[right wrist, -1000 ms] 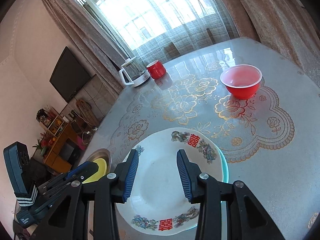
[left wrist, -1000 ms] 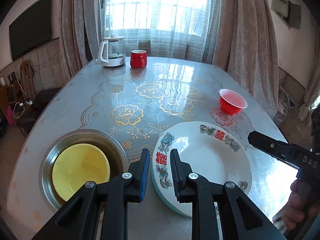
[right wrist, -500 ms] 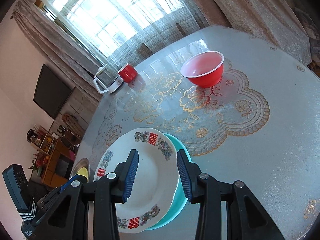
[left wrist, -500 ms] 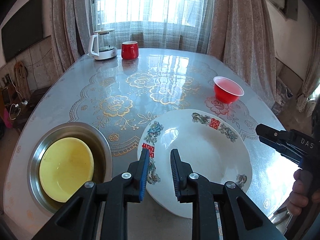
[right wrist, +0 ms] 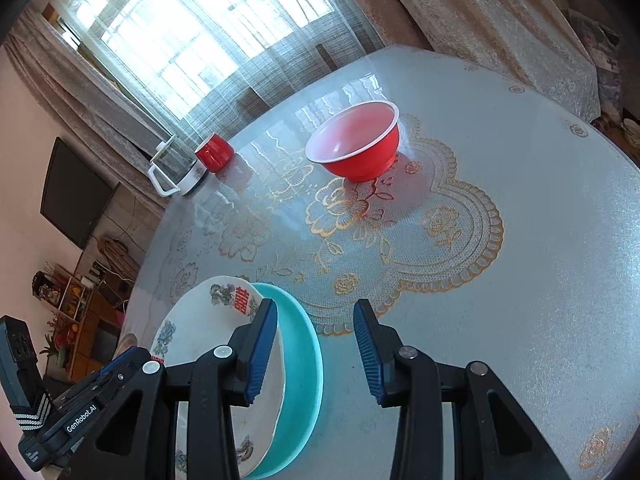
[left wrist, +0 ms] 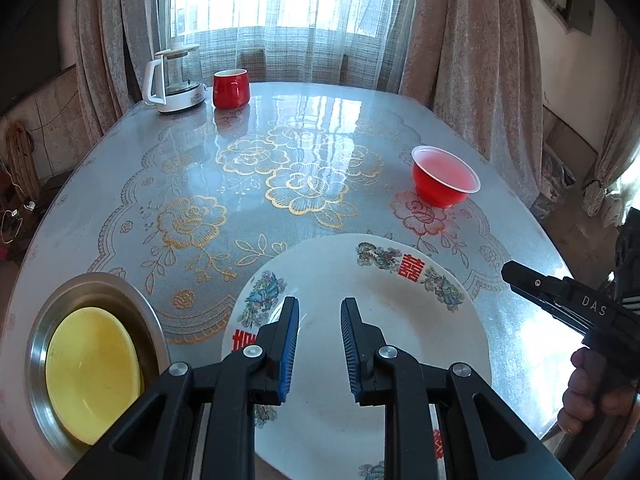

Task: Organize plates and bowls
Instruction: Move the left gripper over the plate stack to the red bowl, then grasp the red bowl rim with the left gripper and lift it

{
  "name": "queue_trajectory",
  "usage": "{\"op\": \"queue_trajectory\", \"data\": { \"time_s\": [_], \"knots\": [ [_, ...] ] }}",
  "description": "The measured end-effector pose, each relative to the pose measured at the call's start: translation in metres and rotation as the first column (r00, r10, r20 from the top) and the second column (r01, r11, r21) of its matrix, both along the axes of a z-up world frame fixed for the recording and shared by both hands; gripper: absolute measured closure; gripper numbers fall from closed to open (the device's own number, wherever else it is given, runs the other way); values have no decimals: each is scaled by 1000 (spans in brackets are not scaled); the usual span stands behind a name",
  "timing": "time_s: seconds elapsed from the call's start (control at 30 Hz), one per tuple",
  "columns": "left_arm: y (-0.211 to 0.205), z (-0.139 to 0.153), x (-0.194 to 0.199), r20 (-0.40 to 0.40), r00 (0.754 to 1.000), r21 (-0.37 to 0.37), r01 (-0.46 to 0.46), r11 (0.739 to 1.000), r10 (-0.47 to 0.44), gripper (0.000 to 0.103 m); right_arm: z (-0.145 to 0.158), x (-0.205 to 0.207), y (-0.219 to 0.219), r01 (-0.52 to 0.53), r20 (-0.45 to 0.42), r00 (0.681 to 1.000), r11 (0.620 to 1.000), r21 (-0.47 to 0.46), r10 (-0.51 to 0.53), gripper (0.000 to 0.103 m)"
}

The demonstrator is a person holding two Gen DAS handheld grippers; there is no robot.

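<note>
A white plate [left wrist: 360, 280] with red characters and floral rim lies on a teal plate [right wrist: 304, 360] near the table's front edge. My left gripper [left wrist: 319, 340] hovers open and empty above the white plate. A yellow bowl [left wrist: 90, 368] sits inside a steel bowl [left wrist: 96, 286] at the front left. A red bowl [left wrist: 444, 182] stands at the right; it also shows in the right wrist view [right wrist: 356, 144]. My right gripper [right wrist: 316, 356] is open and empty, to the right of the stacked plates, over the teal rim and bare table.
A red mug [left wrist: 231, 88] and a white kettle [left wrist: 172, 80] stand at the table's far edge by the curtained window. The table [left wrist: 224, 184] has a glossy floral cover. The right gripper's body and the hand holding it show at the right [left wrist: 576, 308].
My left gripper has moved right and forward over the white plate and opened wider. My right gripper has swung right, off the plates, and the red bowl looks nearer.
</note>
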State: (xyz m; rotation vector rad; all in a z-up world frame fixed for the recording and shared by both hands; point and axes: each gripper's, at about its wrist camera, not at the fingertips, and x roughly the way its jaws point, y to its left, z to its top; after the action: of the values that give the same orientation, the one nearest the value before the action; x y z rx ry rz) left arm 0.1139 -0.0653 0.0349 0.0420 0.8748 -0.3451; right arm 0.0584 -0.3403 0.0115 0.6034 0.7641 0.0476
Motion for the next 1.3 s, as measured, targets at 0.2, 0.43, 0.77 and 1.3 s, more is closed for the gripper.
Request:
{"op": "queue_trajectory", "data": {
  "time_s": [0.2, 0.43, 0.77, 1.3],
  "knots": [
    [-23, 4, 35, -48, 998, -51, 45, 998, -48, 80, 12, 22, -30, 50, 22, 999, 999, -14, -49, 63],
    [-65, 5, 74, -89, 994, -72, 50, 996, -57, 80, 20, 55, -70, 115, 23, 993, 993, -31, -114, 71],
    [-125, -6, 135, -133, 988, -165, 58, 985, -80, 80, 16, 116, -98, 136, -7, 991, 990, -35, -136, 76],
    [-163, -20, 176, -150, 984, -219, 62, 974, -97, 68, -2, 146, -113, 120, -44, 992, 992, 29, -118, 76]
  ]
}}
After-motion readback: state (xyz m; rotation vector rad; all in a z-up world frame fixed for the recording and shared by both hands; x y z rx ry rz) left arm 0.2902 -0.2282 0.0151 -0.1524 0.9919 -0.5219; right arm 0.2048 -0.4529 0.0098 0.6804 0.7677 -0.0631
